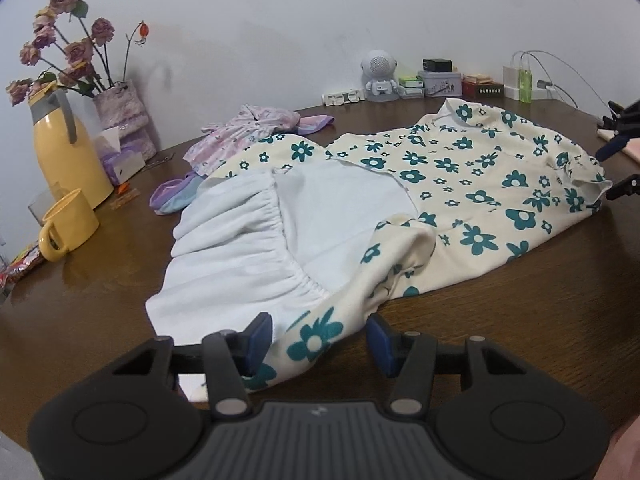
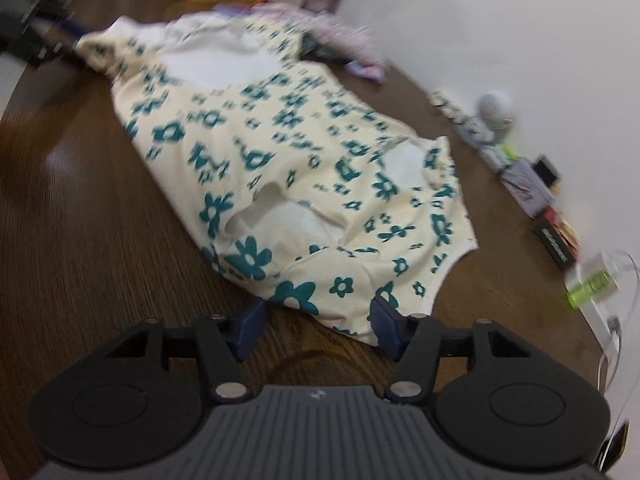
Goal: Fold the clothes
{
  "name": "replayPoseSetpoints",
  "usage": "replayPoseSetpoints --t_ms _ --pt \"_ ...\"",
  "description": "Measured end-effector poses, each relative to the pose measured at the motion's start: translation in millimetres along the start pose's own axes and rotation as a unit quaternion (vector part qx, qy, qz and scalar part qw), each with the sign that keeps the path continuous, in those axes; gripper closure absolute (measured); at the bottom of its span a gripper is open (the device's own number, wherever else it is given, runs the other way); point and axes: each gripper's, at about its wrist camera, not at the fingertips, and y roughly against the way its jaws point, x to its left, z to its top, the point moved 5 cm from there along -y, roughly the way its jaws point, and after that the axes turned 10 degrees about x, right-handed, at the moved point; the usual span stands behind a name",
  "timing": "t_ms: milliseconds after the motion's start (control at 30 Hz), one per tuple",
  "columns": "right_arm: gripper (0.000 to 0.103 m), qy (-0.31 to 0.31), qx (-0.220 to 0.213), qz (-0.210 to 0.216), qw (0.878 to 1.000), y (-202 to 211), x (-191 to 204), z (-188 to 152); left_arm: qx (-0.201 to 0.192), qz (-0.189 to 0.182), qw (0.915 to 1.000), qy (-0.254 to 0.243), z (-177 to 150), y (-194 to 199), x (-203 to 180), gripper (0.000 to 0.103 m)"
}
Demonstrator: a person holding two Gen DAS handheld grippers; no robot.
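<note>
Both grippers stood open at opposite ends of the floral garment spread on the wooden table: left gripper straddling its hem corner, right gripper at the far edge, pink clothes behind

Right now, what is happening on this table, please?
A person holding two grippers is folding a cream floral garment spread on the brown table. The left gripper is open around one end of it. The right gripper is open at the opposite end. Neither has gripped the fabric yet.
</note>
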Motion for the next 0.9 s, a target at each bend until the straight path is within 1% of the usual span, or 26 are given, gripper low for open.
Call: replayPoseSetpoints --t_ms 100,200,300,333,367,400,433,467,533,567,600,667,800,900 --pt "0.05 0.034 0.011 0.02 0.999 -8 -3 7 0.008 -0.002 0.9999 -0.009 3 -5 -2 0.052" --pt "0.05 0.066 0.006 0.042 0.997 -11 -2 13 0.016 -0.002 0.9997 -0.016 6 -10 -4 0.052" --pt "0.051 0.078 0.005 0.055 0.995 -14 -4 17 0.019 -0.001 0.9996 -0.023 9 -15 -4 0.052" --pt "0.054 0.08 0.005 0.06 0.995 -14 -6 18 0.02 -0.002 0.9994 -0.027 10 -17 -4 0.053" --pt "0.058 0.081 0.005 0.066 0.994 -15 -7 18 0.021 -0.003 0.9993 -0.03 11 -18 -5 0.058" --pt "0.07 0.083 0.006 0.07 0.994 -16 -7 19 0.022 -0.004 0.9992 -0.034 12 -20 -5 0.065" --pt "0.08 0.084 0.008 0.073 0.994 -17 -8 19 0.023 -0.005 0.999 -0.037 13 -22 -6 0.068" --pt "0.083 0.082 0.007 0.074 0.994 -18 -8 19 0.024 -0.006 0.9989 -0.041 14 -23 -6 0.07" --pt "0.087 0.074 0.002 0.075 0.994 -19 -9 19 0.024 -0.005 0.9988 -0.042 15 -26 -8 0.079" --pt "0.089 0.07 0.0 0.076 0.995 -19 -9 18 0.024 -0.005 0.9988 -0.042 16 -27 -8 0.086" --pt "0.093 0.066 -0.003 0.076 0.995 -19 -9 18 0.024 -0.006 0.9988 -0.042 16 -28 -9 0.09" --pt "0.094 0.057 -0.008 0.068 0.996 -19 -8 16 0.024 -0.002 0.9986 -0.047 16 -27 -10 0.095" --pt "0.097 0.041 -0.01 0.046 0.998 -15 -3 11 0.024 0.001 0.9979 -0.061 16 -24 -13 0.098" --pt "0.098 0.014 -0.005 0.036 0.999 -12 -3 8 0.025 -0.001 0.9971 -0.072 15 -21 -15 0.099"
